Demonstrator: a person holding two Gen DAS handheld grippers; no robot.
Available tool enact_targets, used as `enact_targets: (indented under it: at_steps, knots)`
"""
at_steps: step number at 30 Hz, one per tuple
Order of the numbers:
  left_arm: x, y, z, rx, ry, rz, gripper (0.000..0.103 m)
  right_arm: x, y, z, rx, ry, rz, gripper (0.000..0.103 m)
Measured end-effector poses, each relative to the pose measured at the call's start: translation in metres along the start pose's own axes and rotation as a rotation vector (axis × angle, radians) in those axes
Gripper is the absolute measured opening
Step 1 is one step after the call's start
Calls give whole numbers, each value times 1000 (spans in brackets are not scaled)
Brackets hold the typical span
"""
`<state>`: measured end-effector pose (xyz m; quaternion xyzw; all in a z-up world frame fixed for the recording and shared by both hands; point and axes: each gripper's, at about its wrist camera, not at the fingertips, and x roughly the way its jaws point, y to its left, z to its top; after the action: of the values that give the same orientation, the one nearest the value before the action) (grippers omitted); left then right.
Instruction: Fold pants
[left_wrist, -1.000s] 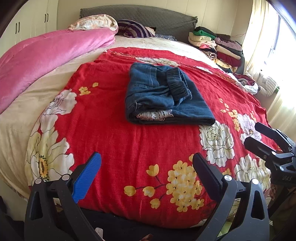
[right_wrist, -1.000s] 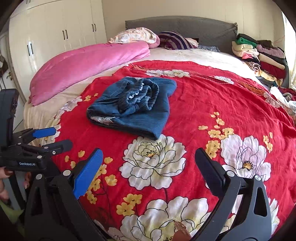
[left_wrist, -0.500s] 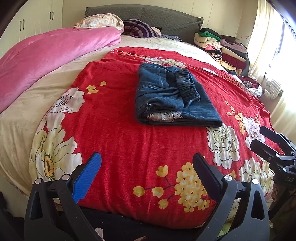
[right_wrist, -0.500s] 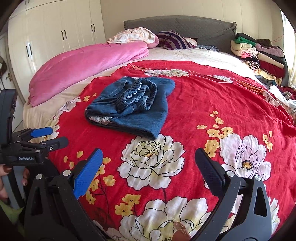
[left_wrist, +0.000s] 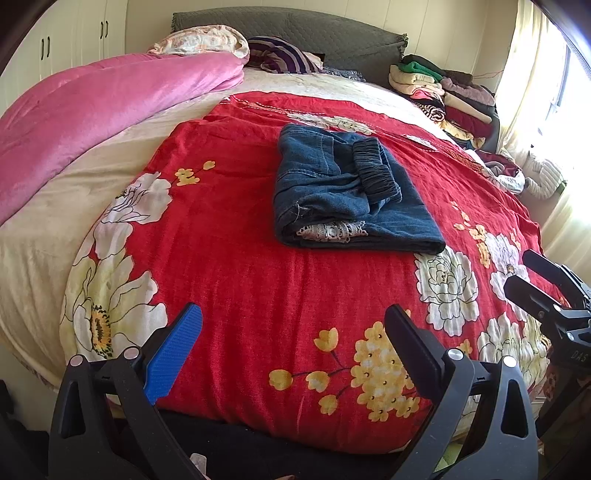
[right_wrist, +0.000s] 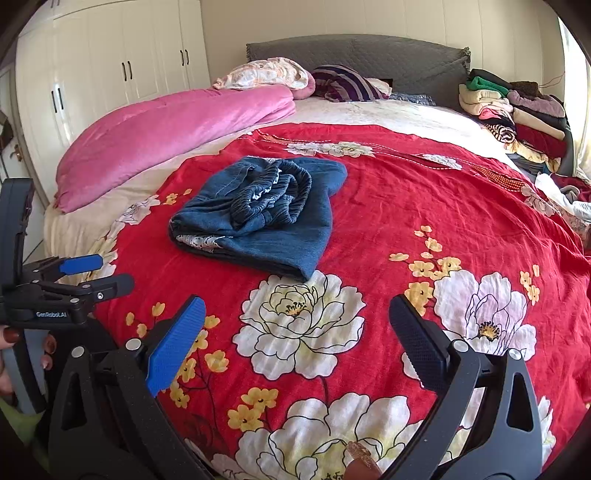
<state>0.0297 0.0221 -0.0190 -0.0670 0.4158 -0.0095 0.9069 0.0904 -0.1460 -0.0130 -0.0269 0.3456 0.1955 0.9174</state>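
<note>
The dark blue denim pants (left_wrist: 347, 192) lie folded into a compact bundle on the red floral blanket (left_wrist: 240, 258), elastic waistband on top, lace trim showing at the near edge. They also show in the right wrist view (right_wrist: 258, 214). My left gripper (left_wrist: 291, 350) is open and empty, held back above the bed's near edge, well short of the pants. My right gripper (right_wrist: 295, 339) is open and empty over the blanket's white flowers, apart from the pants. Each gripper shows in the other's view, the right one (left_wrist: 546, 288) and the left one (right_wrist: 85, 277).
A pink quilt (left_wrist: 92, 122) lies along the bed's left side. Pillows (left_wrist: 280, 55) rest at the grey headboard. A stack of folded clothes (left_wrist: 443, 96) sits at the far right corner. White wardrobes (right_wrist: 110, 81) stand left of the bed.
The left camera has swung left, so the pants sit further right in its view. The right gripper has barely moved. Both stay open and empty.
</note>
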Motion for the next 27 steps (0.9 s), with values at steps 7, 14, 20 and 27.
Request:
enact_targets:
  at_steps: [7, 14, 20, 27]
  knots:
    - [0, 0, 1, 1, 1, 9, 99, 0, 0, 0, -1, 0, -1, 94]
    - [0, 1, 1, 1, 1, 8, 99, 1, 1, 0, -1, 0, -2, 94]
    - [-1, 2, 2, -1, 2, 4, 99, 1, 2, 0, -1, 1, -2, 94]
    - [-1, 2, 2, 1, 4, 5, 99, 1, 1, 0, 0, 0, -2, 94]
